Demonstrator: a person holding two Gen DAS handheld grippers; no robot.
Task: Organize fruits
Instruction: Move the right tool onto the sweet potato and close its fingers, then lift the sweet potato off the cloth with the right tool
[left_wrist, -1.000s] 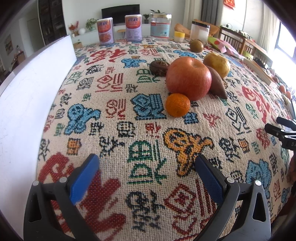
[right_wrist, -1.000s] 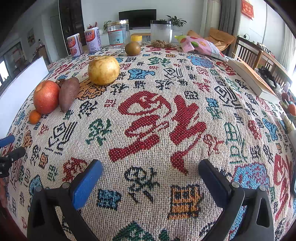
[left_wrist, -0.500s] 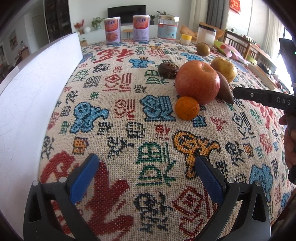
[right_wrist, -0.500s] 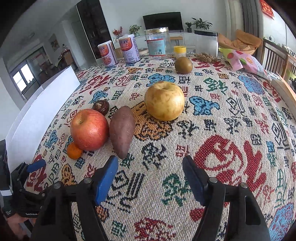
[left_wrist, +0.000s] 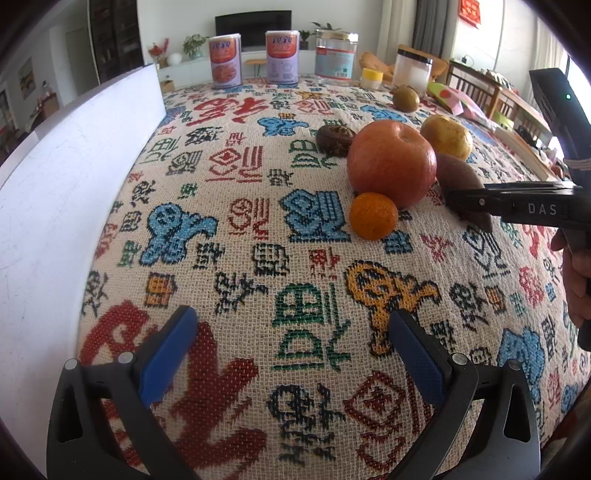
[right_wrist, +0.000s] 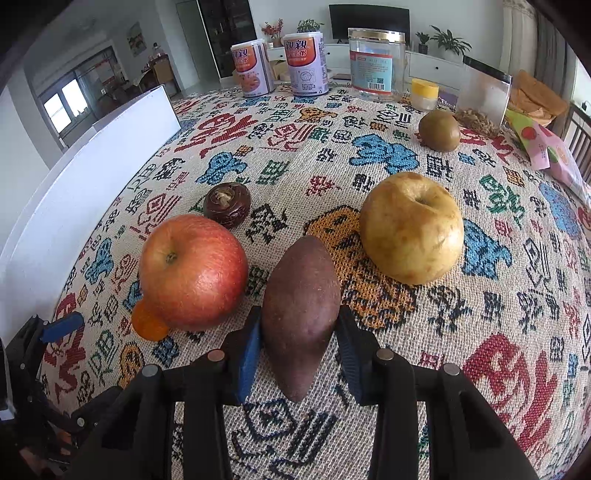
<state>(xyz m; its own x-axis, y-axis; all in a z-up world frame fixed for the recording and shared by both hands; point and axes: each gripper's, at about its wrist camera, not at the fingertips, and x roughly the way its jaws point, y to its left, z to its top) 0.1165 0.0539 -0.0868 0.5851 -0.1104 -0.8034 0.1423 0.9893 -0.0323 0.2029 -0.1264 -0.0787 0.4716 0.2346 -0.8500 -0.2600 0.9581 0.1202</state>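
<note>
Between the right tongs (right_wrist: 300, 347), pads touching both sides; sweet potato (right_wrist: 301, 306).

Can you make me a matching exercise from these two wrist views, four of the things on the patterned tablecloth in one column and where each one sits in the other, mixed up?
Things:
1. purple-brown sweet potato
2. small orange tangerine
3. round greenish-brown kiwi-like fruit
4. dark brown ridged water chestnut

Places:
A. far side of the table, near the clear plastic container
B. between the pads of the right gripper
C. just behind the big red apple, toward the cans
D. tucked against the red apple's near side

Pairs: 1-B, 2-D, 3-A, 4-C
</note>
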